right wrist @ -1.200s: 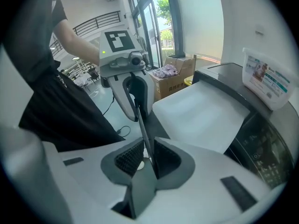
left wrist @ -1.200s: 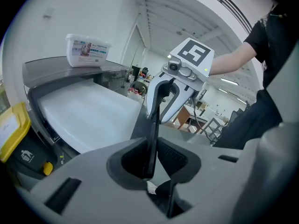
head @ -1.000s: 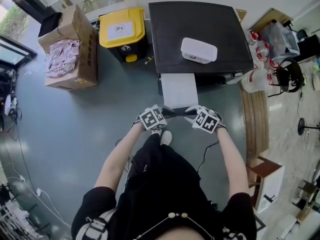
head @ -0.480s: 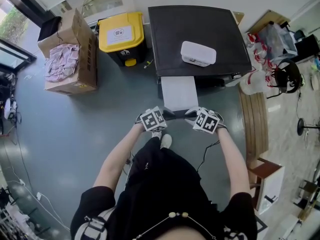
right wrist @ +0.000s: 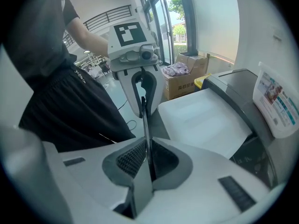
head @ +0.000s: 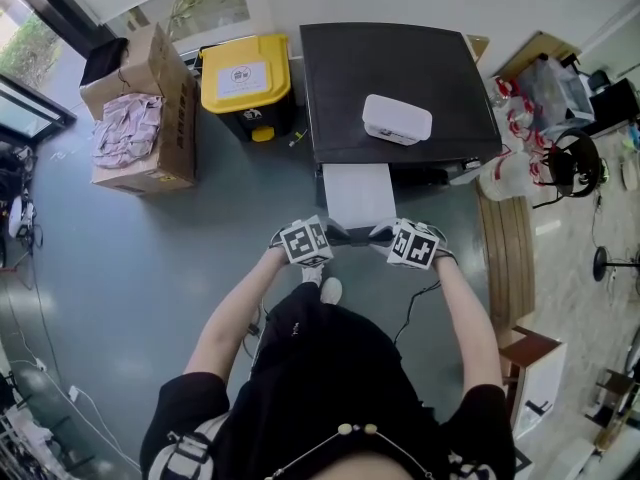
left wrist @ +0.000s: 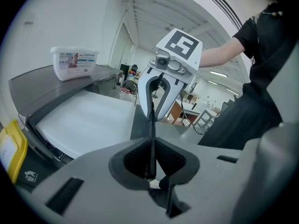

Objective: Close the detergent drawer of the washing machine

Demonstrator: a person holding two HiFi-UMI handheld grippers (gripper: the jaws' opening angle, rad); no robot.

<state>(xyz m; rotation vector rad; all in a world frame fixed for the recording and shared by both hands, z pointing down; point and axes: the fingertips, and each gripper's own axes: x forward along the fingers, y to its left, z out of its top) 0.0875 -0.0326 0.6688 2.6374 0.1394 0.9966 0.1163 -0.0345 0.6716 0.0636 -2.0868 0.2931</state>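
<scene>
— Drawer first: where does it sit?
— It's pulled out of the washer at the front edge, near the left corner, with its white top face showing. Not closed yet.
— And the left gripper?
— It's at the left end of the drawer's outer edge. Its jaws are closing with that thin dark edge between the pads, and I see no gap left there.
— Right gripper?
— Same at the right end: jaws closing, the edge upright between its pads and pressed from both sides. The two grippers face each other along the edge.
— Anything on the washer?
— A white tub on its top, toward the front edge, clear of the drawer.
— Beside it?
— A yellow bin on the floor, just by the washer's left side. Beyond that is a carton of cloth, well apart from both grippers.
</scene>
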